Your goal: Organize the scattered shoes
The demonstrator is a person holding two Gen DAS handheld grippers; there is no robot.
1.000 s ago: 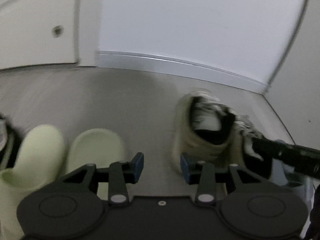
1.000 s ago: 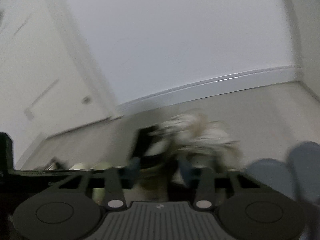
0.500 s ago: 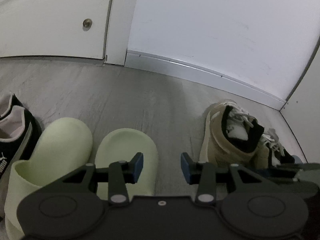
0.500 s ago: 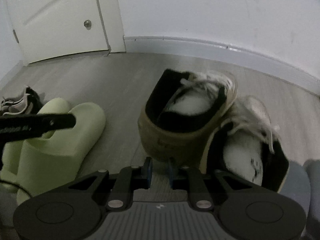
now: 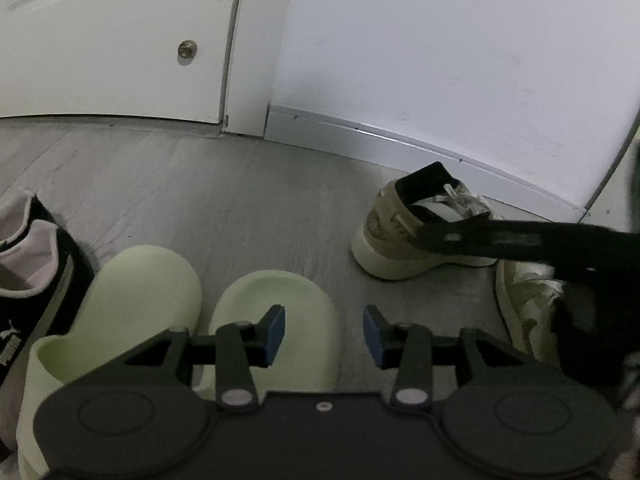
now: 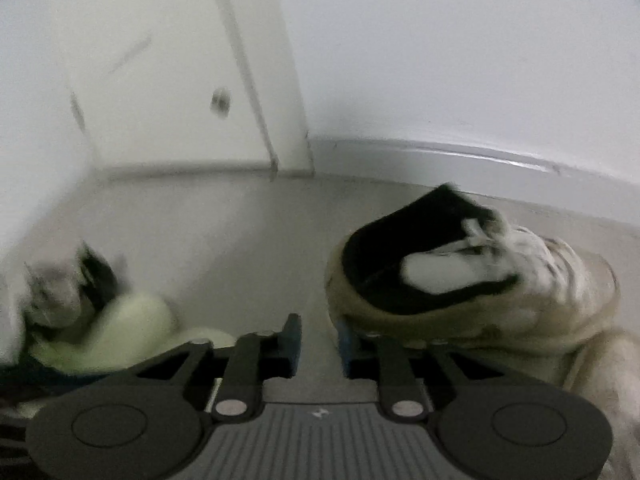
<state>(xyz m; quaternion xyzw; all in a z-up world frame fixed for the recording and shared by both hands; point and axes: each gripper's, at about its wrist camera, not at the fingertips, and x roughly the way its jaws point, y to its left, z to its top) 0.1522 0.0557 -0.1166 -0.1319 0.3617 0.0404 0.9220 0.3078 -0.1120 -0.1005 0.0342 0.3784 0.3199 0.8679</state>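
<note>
A beige sneaker (image 5: pixel 400 240) with a black lining stands on the grey floor near the baseboard; its mate (image 5: pixel 524 292) lies just right of it. My right gripper (image 6: pixel 319 342) is opening, with nothing between its pads. The sneaker's heel (image 6: pixel 400 312) sits just beyond its right finger. One of that gripper's fingers (image 5: pixel 480 236) crosses in front of the sneaker in the left wrist view. My left gripper (image 5: pixel 324 334) hangs open and empty over the toe of a pale green slide (image 5: pixel 296 296). A second green slide (image 5: pixel 140 292) lies beside it.
A black sneaker with a pale lining (image 5: pixel 36 264) sits at the far left by the slides. A white door (image 5: pixel 120 48) and wall with a baseboard (image 5: pixel 400 140) close off the back. Bare floor (image 5: pixel 240 192) lies between the slides and the beige pair.
My right gripper's jaws, nearly shut at the beige sneaker's heel before, have parted, and its view has swung left. The left wrist view has shifted a little toward the door.
</note>
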